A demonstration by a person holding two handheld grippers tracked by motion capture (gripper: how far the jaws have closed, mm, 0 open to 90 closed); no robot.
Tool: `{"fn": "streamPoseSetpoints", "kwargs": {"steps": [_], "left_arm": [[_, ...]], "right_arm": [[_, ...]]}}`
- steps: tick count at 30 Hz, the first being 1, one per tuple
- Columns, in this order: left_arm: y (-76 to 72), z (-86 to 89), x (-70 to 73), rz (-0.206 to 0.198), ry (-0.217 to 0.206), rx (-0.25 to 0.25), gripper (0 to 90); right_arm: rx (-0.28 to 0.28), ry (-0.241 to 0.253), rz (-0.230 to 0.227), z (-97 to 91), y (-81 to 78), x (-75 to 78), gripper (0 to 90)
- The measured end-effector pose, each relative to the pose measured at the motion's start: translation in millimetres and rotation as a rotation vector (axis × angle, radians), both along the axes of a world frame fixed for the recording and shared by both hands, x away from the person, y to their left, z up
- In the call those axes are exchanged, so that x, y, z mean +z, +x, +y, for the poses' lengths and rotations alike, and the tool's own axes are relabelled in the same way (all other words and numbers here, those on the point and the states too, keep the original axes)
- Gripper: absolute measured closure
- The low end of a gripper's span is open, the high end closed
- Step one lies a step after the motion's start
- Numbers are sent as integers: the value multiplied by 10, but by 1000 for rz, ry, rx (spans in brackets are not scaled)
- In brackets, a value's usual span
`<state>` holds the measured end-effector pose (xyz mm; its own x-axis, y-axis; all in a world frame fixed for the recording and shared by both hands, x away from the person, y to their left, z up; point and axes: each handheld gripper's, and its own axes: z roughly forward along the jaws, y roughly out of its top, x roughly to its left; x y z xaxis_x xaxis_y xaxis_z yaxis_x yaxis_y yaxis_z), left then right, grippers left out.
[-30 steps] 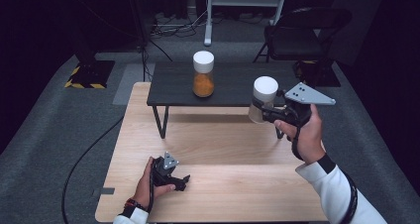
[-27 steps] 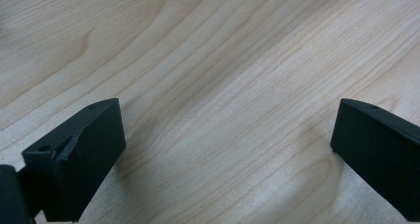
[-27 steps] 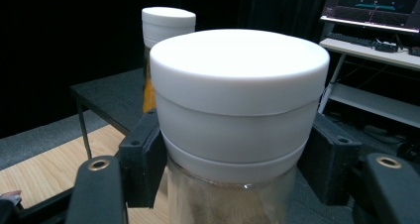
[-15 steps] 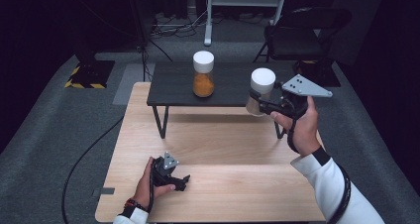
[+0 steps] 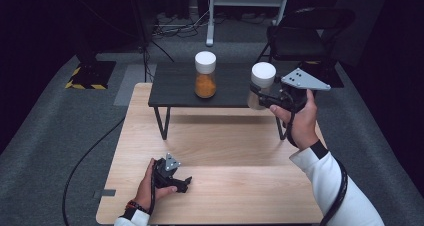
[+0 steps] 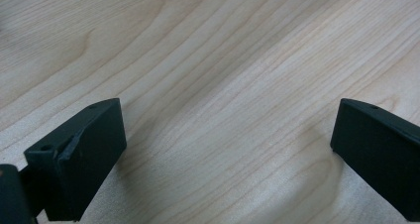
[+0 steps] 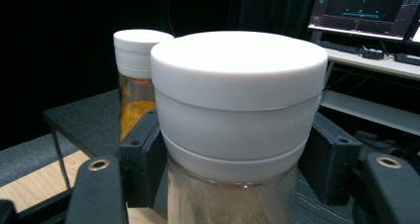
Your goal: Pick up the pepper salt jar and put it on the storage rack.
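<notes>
A clear jar with a white lid [image 5: 262, 84] [image 7: 237, 115] is held upright by my right gripper [image 5: 261, 97] [image 7: 233, 169], shut on its body just under the lid, at the right end of the small black table [image 5: 175, 88]. A second jar, white-lidded with orange powder [image 5: 205, 75] [image 7: 136, 75], stands on the middle of the black table. My left gripper [image 5: 176, 178] [image 6: 225, 149] rests low on the wooden table [image 5: 225, 151] near its front left, jaws wide apart with only bare wood between them.
The black table stands on thin legs [image 5: 161, 122] at the back of the wooden table. Behind it are a black chair [image 5: 305, 31] and a white stand [image 5: 210, 16]. A monitor [image 7: 366, 6] on a desk shows in the right gripper view.
My right gripper has carried the white-lidded jar upward and back, toward the right end of the black table. The left gripper has stayed where it was.
</notes>
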<state>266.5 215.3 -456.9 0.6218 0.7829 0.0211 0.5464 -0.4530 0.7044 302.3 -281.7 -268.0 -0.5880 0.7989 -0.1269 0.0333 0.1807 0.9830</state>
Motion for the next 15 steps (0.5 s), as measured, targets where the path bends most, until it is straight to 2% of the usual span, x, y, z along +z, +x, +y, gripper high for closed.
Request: {"fn": "streamPoseSetpoints", "kwargs": {"steps": [15], "left_arm": [[0, 1, 2, 1, 1, -1, 6]], "right_arm": [[-39, 23, -6, 74, 211, 14, 345]]}}
